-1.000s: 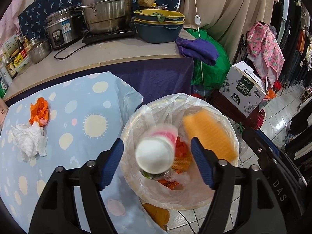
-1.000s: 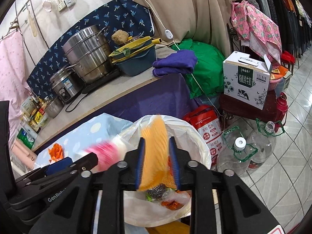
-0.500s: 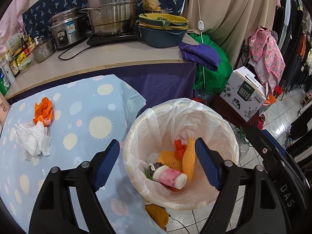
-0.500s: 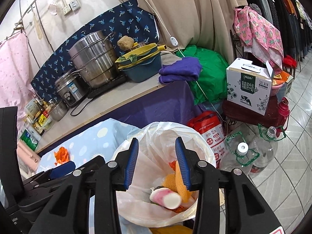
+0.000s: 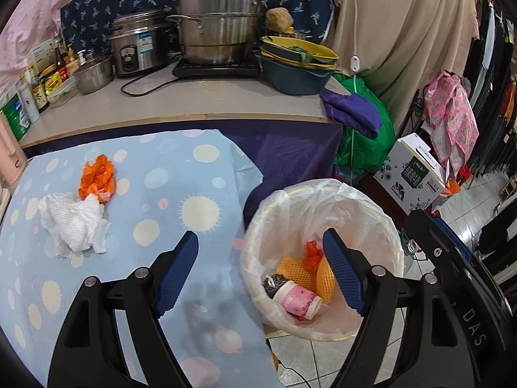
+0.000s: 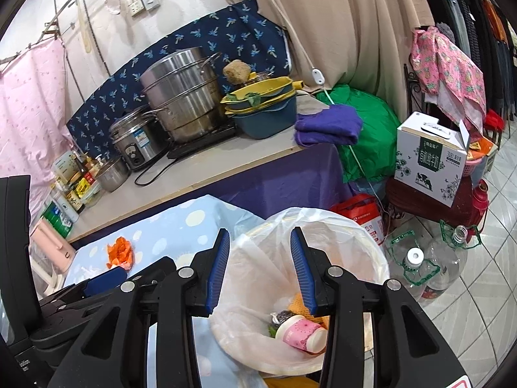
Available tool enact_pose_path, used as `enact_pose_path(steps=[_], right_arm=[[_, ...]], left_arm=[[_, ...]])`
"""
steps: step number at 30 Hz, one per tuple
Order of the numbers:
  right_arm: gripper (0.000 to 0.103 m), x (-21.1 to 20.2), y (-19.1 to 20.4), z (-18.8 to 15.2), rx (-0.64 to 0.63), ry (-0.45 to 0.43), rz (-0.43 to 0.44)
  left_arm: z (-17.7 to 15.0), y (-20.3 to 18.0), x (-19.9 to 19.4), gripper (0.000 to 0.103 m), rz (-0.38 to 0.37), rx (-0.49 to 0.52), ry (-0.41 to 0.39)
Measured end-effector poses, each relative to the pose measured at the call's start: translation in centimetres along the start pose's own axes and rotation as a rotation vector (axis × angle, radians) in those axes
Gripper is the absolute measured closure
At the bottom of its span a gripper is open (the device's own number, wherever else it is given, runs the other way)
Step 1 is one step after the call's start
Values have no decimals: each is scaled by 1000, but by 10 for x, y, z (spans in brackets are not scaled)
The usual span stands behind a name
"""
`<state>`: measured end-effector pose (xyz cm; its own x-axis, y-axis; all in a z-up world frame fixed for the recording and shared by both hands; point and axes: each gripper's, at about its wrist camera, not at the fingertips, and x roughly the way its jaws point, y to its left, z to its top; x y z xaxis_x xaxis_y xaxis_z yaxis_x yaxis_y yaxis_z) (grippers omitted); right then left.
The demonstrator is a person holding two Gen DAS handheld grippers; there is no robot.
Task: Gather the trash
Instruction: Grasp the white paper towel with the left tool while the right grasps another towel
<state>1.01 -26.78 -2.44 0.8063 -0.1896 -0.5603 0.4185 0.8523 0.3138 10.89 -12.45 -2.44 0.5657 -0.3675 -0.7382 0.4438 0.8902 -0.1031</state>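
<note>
While both grippers hang empty over the bin, two scraps lie on the cloth.
Left wrist view, left to right: white paper towel [image 5: 72,223] and orange wrapper [image 5: 97,177] touching at mid-left on the blue spotted cloth [image 5: 168,174]; left gripper [image 5: 260,270] spread wide, nothing between its jaws; lined trash bin [image 5: 323,194] at lower right, holding pink cup [image 5: 299,300], orange foam nets [image 5: 295,270] and a steel scourer [image 5: 273,284]. Right gripper [image 6: 258,268] stands partly apart, empty.
</note>
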Motion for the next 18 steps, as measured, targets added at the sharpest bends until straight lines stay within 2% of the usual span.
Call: enact_pose_path(steps=[6, 13, 18], right_arm=[[64, 9, 46, -7, -65, 27, 43], [63, 25, 107, -23, -152, 77, 106], [57, 41, 154, -38, -220, 117, 161]], left_arm=[[-2, 45, -9, 28, 31, -67, -3], [-11, 113, -16, 28, 82, -176, 6], [-22, 169, -23, 25, 126, -262, 12]])
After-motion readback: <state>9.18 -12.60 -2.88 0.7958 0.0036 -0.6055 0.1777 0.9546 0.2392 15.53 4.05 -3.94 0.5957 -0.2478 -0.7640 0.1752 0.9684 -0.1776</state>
